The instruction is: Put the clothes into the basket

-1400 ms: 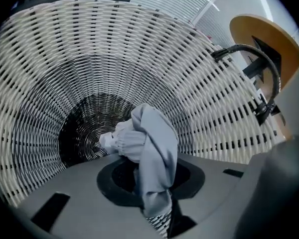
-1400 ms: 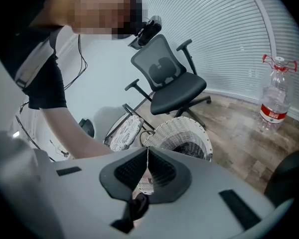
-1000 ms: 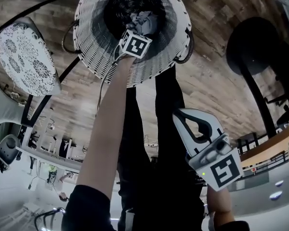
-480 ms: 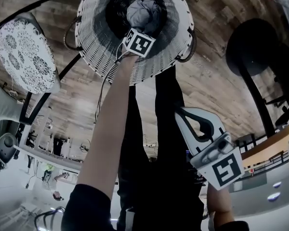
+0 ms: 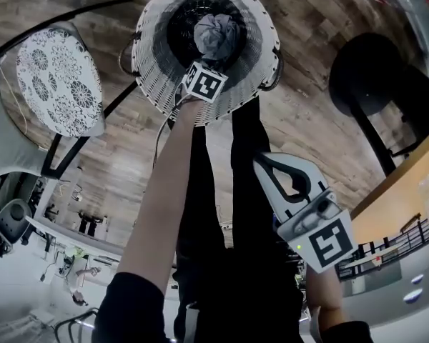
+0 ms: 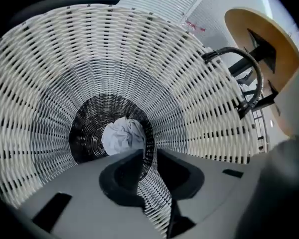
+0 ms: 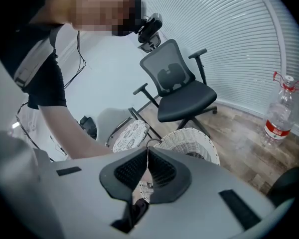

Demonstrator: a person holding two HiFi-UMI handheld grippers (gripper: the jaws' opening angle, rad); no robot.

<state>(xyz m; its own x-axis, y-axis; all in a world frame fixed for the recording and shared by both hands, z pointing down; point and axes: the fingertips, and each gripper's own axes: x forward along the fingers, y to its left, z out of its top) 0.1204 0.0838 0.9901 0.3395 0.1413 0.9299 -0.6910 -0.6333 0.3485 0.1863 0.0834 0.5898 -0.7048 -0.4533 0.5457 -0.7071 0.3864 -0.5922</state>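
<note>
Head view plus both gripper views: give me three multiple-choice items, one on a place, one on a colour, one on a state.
1. Where does the crumpled cloth lie?
A) on the patterned stool
B) at the bottom of the basket
C) on the floor

2. What colour is the basket's woven wall?
A) white
B) red
C) green

3. How do the jaws of the right gripper stand?
A) wide apart
B) shut on cloth
C) together, empty

Answers:
1 B: the cloth sits on the dark base inside the weave.
2 A: the wall is white all round.
3 C: its pads meet at the tips with nothing between them.
</note>
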